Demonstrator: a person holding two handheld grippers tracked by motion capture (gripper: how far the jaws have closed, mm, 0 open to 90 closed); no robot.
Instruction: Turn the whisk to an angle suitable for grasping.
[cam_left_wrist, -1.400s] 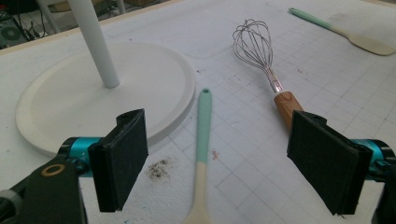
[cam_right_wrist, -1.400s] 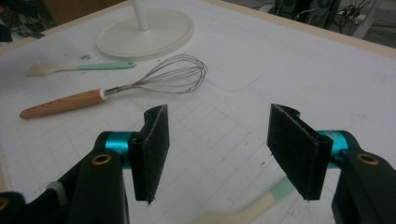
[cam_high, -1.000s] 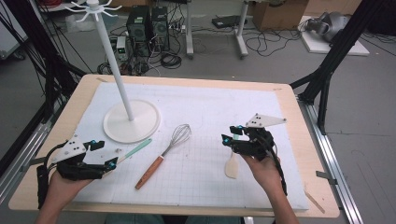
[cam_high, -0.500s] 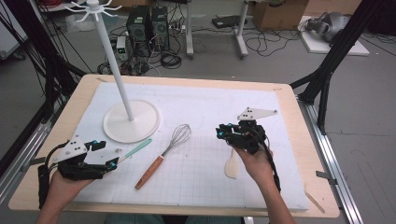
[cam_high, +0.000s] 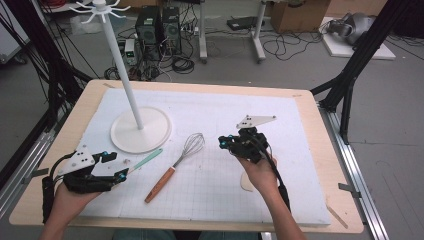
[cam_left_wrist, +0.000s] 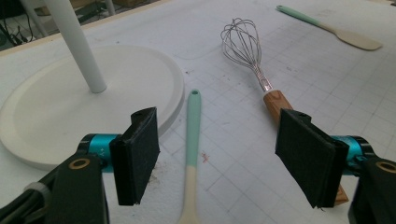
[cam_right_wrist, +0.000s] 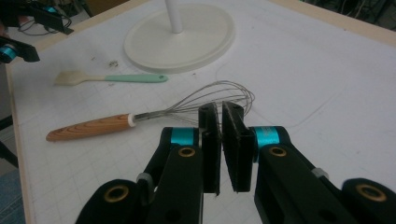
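My left gripper (cam_high: 115, 166) rests at the mat's front left with its jaws open. They have just been closing a little around the mint-handled spatula (cam_left_wrist: 193, 135), whose handle lies between the pads without touching them. The whisk (cam_high: 176, 165), with a wooden handle and a wire head, lies mid-mat. My right gripper (cam_high: 225, 143) hovers just right of the whisk head. Its jaws (cam_right_wrist: 219, 144) have just been closing and now stand shut, with nothing between them. A second spatula (cam_high: 246, 182) lies partly hidden under my right hand.
A white stand with a round base (cam_high: 141, 131) and a tall pole (cam_high: 120, 65) occupies the mat's back left. The white mat (cam_high: 210, 200) covers most of the wooden table (cam_high: 320, 150). Cables and equipment sit on the floor beyond.
My right hand has moved left toward the whisk head, and its jaws have closed. The left hand has stayed put, its jaws slightly narrower.
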